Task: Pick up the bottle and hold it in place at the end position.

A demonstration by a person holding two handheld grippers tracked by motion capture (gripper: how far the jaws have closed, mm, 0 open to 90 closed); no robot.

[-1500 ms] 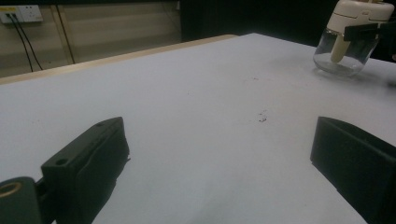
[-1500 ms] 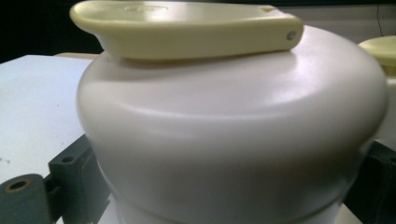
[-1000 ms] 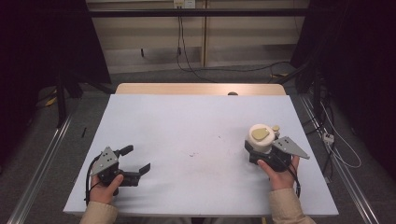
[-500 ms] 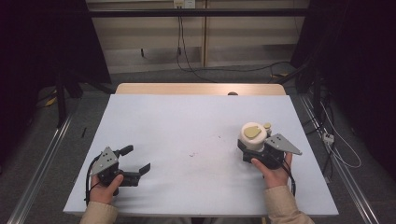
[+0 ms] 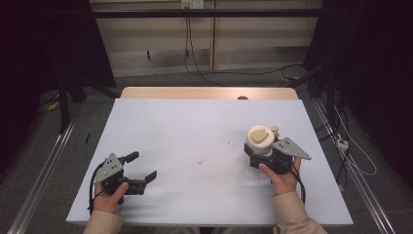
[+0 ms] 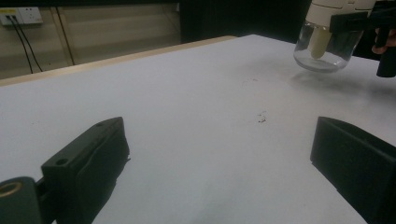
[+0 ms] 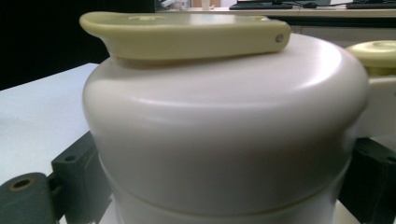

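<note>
The right hand-held gripper [image 5: 265, 157] sits at about 4 o'clock on the white tabletop [image 5: 195, 126], its jaws clamped on the cream lid [image 7: 224, 121] of a jar [image 5: 261, 141]. In the right gripper view, the black jaws press against the lid from both sides, and a yellow-green flap [image 7: 187, 35] lies flat across its top. A second, smaller yellow-green knob [image 7: 378, 51] shows at the lid's 3 o'clock edge. The left gripper view shows the jar's lower part as clear glass [image 6: 327, 51], its rounded base just above or barely on the tabletop; which of the 2 cannot be told. A pale tube hangs inside the glass.

The left hand-held gripper [image 5: 140, 168] rests at about 8 o'clock on the tabletop, well apart from the jar, with its jaws spread wide and nothing between them. The person's left hand [image 5: 108, 195] grips it from behind, and the right hand [image 5: 281, 176] holds the other one from below

A few small dark specks [image 5: 201, 161] mark the tabletop between the 2 grippers
</note>
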